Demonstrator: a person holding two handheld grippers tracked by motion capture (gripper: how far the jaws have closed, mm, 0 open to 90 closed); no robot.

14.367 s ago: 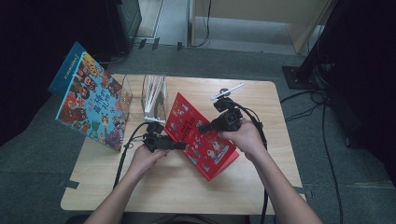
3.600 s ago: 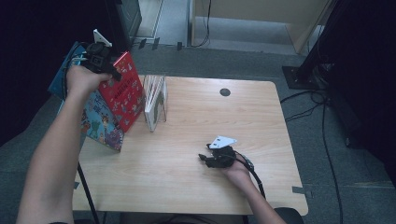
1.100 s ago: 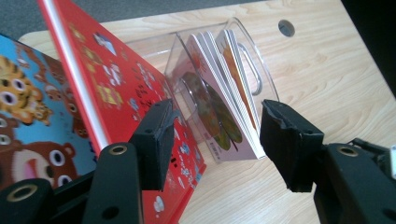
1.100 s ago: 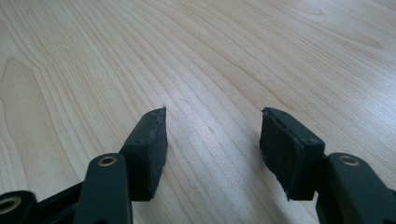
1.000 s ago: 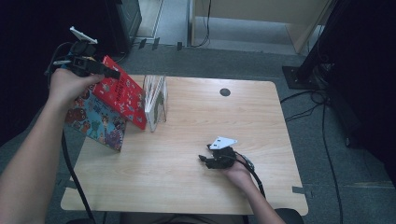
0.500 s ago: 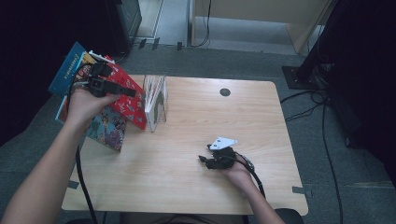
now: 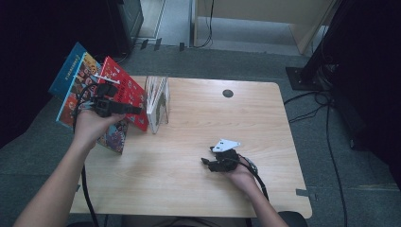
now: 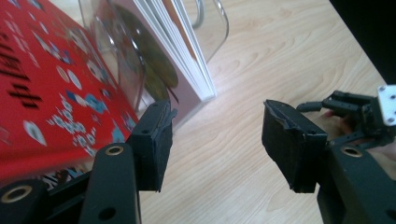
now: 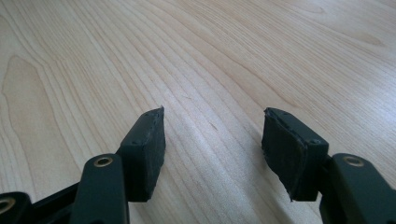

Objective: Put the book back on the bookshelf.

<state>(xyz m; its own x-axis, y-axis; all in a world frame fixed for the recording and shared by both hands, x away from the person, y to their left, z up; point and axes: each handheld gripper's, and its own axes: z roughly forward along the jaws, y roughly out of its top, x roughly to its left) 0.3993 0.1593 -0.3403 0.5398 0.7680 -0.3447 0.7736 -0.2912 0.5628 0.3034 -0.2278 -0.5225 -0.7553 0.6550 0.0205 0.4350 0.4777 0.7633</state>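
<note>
Left tool [image 7: 135, 109]: held at the bench's left edge, jaws apart with nothing between them — in the left gripper view [image 8: 215, 140] only bare wood shows in the gap.
Red book [image 7: 124, 92]: leans tilted at the left edge of the bench, propped against a blue book [image 7: 71, 78] behind it; its lower corner lies just beside the clear stand. The left tool hovers in front of its cover; whether it touches the cover cannot be told.
Clear stand [image 7: 158, 101]: upright on the bench near the left end, holding a thin white-paged book [image 8: 180, 44] on its edge.
Right tool [image 7: 206, 162]: low over the bench's near right part, well apart from the books — jaws wide and empty, wood grain between them in the right gripper view [image 9: 212, 140].
Bench [image 7: 213, 123]: light wood, with a small dark round spot [image 7: 228, 93] near the far edge.
</note>
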